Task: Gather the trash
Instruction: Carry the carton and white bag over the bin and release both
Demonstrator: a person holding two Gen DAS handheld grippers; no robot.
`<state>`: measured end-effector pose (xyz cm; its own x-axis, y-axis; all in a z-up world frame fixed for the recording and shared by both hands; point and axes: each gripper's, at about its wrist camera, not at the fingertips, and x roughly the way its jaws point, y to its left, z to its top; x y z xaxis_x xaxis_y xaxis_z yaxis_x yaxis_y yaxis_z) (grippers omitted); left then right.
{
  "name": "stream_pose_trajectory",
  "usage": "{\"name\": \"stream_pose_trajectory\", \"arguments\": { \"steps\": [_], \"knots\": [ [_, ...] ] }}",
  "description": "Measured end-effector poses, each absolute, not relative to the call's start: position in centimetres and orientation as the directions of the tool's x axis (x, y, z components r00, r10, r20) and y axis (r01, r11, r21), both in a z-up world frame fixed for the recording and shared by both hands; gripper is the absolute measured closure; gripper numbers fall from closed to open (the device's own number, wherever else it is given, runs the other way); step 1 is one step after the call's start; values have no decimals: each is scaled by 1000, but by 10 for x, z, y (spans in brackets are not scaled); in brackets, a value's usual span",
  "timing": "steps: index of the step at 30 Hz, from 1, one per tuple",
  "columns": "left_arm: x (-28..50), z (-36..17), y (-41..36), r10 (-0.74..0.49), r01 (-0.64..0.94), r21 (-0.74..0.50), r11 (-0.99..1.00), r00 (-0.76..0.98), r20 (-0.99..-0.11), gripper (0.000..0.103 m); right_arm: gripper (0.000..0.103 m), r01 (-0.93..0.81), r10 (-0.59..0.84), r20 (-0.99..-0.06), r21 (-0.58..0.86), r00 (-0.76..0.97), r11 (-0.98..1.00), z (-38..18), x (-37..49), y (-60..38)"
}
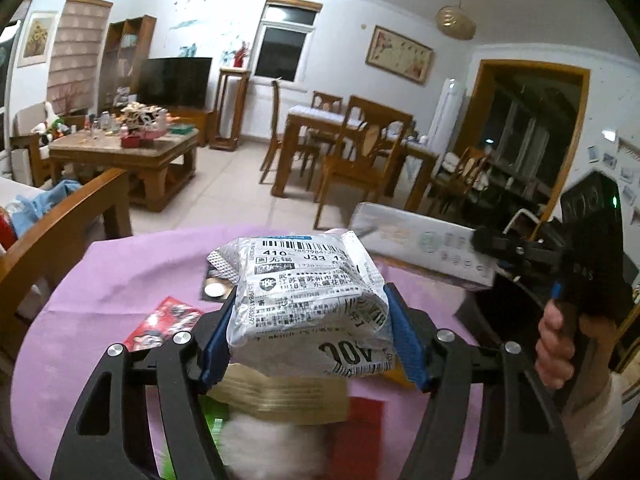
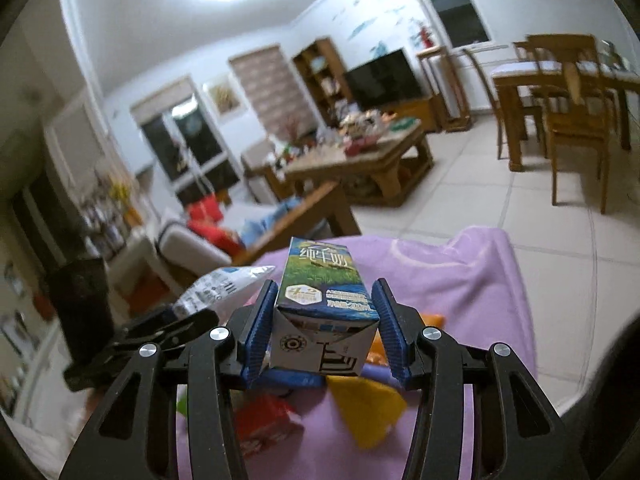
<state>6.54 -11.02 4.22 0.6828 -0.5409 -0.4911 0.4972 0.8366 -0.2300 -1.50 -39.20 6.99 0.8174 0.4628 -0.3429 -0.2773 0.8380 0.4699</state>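
The parcel bag (image 1: 308, 300), a crumpled grey mailer with a printed shipping label, sits pinched between the blue pads of the left hand-held gripper (image 1: 310, 328), lifted clear above the purple cloth (image 1: 120, 280) on the counter. Its long axis runs away from the camera, label face up, the far end sagging slightly to the left; the near end is folded under.

The milk carton (image 2: 324, 312) is clamped by the right hand-held gripper (image 2: 324, 320), pads on its two narrow sides. Its long axis points forward and upward along the fingers, the folded base towards the camera and the printed meadow face on top. It too hangs above the cloth, not touching it. In the left view this carton appears as a pale box to the right, held out level, with a hand (image 1: 560, 344) on the grip below.

Both pieces look secured, so the step in hand is probably carrying them off to a bin, which is not in view. To do it well, keep both grips firm: the bag is soft and slippery and could slide out forward if tilted down, so hold it level. Keep the carton's spout end up in case of dregs. Move the two apart to avoid knocking them together.

Below lie more scraps: a red packet (image 1: 164, 324), a coin (image 1: 214, 290), a yellow wrapper (image 2: 366, 412).
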Motion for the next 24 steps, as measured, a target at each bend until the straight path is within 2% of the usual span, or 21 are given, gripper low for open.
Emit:
{"name": "stream_pose_trajectory", "arguments": {
  "steps": [3,9,15,24],
  "knots": [
    [57,48,-128,-580,534,-243,810,665,-470,36,54,-204,385,-297,495,874,845,72,-49,-431],
    [40,48,-196,-670,647,-237,725,583,-459,36,54,72,63,-251,493,966,867,64,-136,-522],
    [23,35,-282,-762,756,-254,603,452,-463,36,54,274,-166,-265,449,950,851,42,-196,-578],
    [-1,2,-390,-811,855,-223,467,314,-495,36,54,404,-270,-335,447,903,798,-7,-236,-627]
  ]
}}
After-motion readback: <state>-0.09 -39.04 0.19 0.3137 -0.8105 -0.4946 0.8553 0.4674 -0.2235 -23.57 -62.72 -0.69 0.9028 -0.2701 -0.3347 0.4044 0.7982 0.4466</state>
